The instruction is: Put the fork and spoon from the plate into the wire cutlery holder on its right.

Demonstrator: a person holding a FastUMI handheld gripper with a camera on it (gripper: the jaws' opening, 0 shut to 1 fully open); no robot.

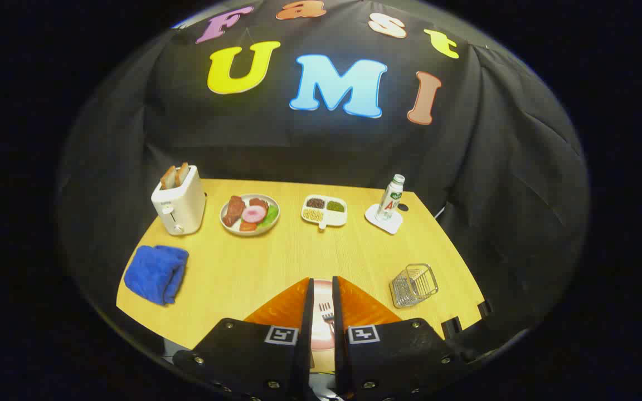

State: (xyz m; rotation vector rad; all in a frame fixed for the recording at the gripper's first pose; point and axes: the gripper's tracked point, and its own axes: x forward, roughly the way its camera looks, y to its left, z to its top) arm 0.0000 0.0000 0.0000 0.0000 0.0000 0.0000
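Fingers [349, 303] of the gripper [322, 289] stand close together with a narrow gap between them, orange on their outer faces and black further back, and nothing is pressed between them, so the gripper is nearly closed but grasping nothing. Through the gap shows a pink plate [321, 334] lying below, and on it a fork [327, 316] with its tines pointing toward 12 o'clock. The fork lies under the gap and is not touched by either finger as far as can be seen. I cannot make out the spoon.

At about 2 o'clock from the fingertips, near them on the wooden worktop [276, 262], sits the wire cutlery holder [414, 284], tilted or lying on its side with its open end facing up and to the right; nothing is visible inside it.

Well beyond the fingers, along the far edge of the worktop, a row of things stands apart from one another. At 11 o'clock is a white toaster [178, 205] with two slices of bread sticking up from it. Next to it, still toward 11 o'clock, is a round plate of food [249, 214]. Straight ahead at 12 o'clock is a white divided tray [324, 211] holding grains or beans. At 1 o'clock a small bottle [390, 197] stands upright on a white coaster [384, 219].

At 9 o'clock from the fingers, near the worktop's edge, lies a crumpled blue cloth [156, 273]
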